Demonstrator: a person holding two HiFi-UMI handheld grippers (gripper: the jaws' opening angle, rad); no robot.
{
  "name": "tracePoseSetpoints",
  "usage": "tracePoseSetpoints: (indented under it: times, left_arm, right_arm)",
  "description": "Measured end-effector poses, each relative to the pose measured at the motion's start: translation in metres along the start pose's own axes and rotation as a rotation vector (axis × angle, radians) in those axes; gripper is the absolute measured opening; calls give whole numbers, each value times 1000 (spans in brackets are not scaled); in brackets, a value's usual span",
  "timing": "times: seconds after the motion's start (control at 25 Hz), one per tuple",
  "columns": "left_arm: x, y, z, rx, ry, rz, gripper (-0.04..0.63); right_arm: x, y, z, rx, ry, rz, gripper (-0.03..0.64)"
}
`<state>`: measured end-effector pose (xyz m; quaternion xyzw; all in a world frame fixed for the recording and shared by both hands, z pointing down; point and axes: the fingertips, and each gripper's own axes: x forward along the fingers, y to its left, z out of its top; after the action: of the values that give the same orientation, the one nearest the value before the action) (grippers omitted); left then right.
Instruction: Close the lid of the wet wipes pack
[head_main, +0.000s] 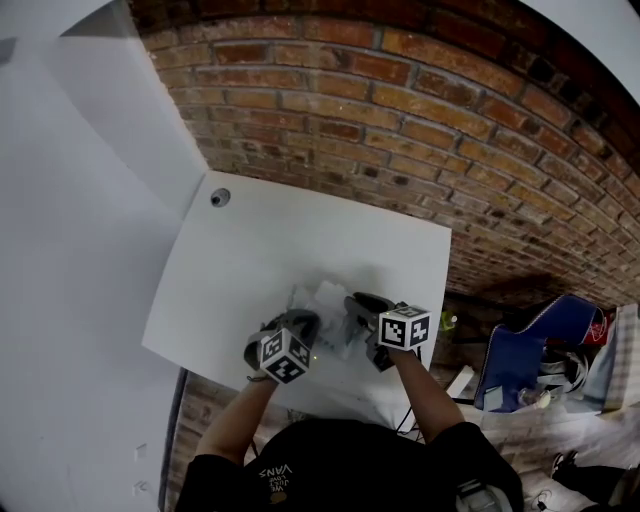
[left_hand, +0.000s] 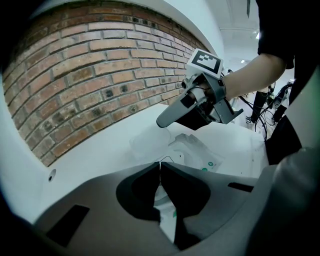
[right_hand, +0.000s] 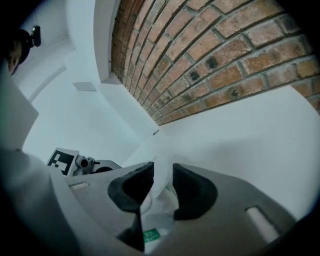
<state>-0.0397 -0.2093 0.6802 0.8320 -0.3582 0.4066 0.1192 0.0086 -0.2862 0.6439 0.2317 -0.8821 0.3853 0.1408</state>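
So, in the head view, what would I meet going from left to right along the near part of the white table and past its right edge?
left gripper → wet wipes pack → right gripper → blue object beyond the table

The black shirt (head_main: 300, 455) at the bottom centre of the head view bears white print, upside down, reading "VANS", with smaller lines beneath that are too small to read. A green label on the wet wipes pack (right_hand: 150, 234), low in the right gripper view, carries pale print, possibly numerals, but blurred. The cubes (head_main: 404, 326) show only black-and-white square markers.
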Motion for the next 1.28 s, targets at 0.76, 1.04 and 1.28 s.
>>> tracePoseSetpoints:
  times: [0.76,1.04,1.28]
  left_arm:
    - [-22,-4,-5,-47,-33,29,6]
    - [-31,-7,-10,-91,-47,31,6]
    - [-37,-8,-16,-118,-52,33,7]
  right_arm:
    - [-11,60,-12,-80,-19,77,67]
    - [-11,73,-24,-122,2,70,75]
    - [-8,82,-41,-146,42,74,80]
